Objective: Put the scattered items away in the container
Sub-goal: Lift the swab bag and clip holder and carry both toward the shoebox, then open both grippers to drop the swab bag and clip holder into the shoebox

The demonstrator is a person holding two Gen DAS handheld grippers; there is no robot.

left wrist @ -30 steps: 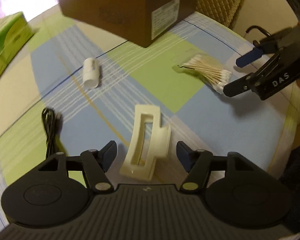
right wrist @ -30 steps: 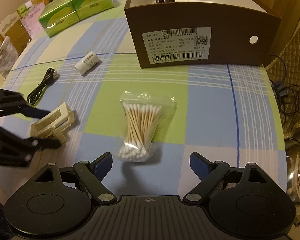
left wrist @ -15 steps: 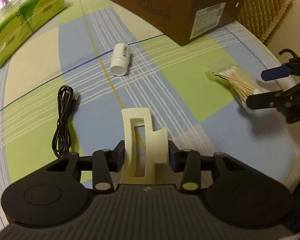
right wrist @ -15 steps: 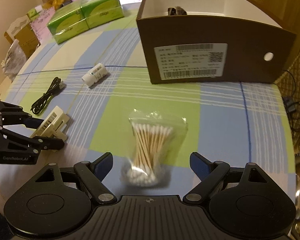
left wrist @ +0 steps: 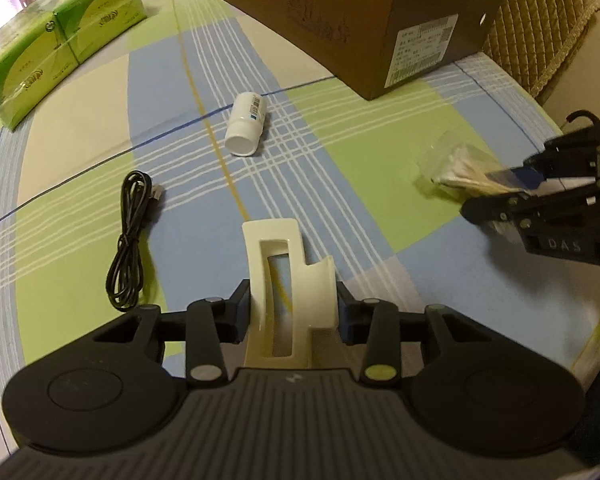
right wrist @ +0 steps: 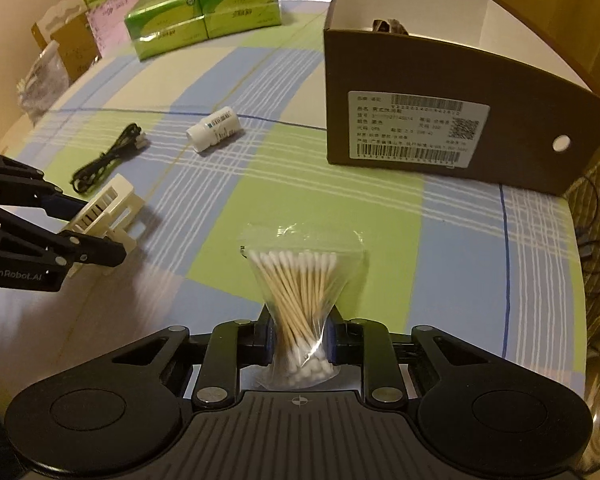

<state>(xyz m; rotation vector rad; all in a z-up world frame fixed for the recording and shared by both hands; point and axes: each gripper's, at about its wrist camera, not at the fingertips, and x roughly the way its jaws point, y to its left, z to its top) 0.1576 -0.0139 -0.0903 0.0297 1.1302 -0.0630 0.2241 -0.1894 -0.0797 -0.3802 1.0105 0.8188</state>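
Both grippers are clenched on loads. Left gripper (left wrist: pixel 292 312) pinches the cream hair claw clip (left wrist: pixel 286 280) by its sides, the clip standing out forward between the fingers at 12 o'clock in the left wrist view; seen from the right wrist view, the clip (right wrist: pixel 108 208) hangs at 9 o'clock, apparently clear of the cloth. Right gripper (right wrist: pixel 300 340) squeezes the bag of cotton swabs (right wrist: pixel 300 292) at its waist, the swab heads fanning out above and bunching below the fingers.

Cardboard box (right wrist: pixel 460 120), the container, sits open-topped at 1 o'clock in the right wrist view, its labelled end facing the camera and something dark showing inside near the far wall. From the left wrist view the box (left wrist: pixel 360 12) is at 1 o'clock, far across the checked tablecloth (left wrist: pixel 340 152).

Between the left gripper and the box lies a white bottle (left wrist: pixel 246 124) on its side at 12 o'clock, well apart from the clip. A coiled black cable (left wrist: pixel 130 236) lies at 10 o'clock, near the left fingers but not touching. Green tissue packs (left wrist: pixel 60 44) sit at 10 o'clock at the far edge, well away from the box. A quilted chair back (left wrist: pixel 540 32) stands behind the box at 2 o'clock.
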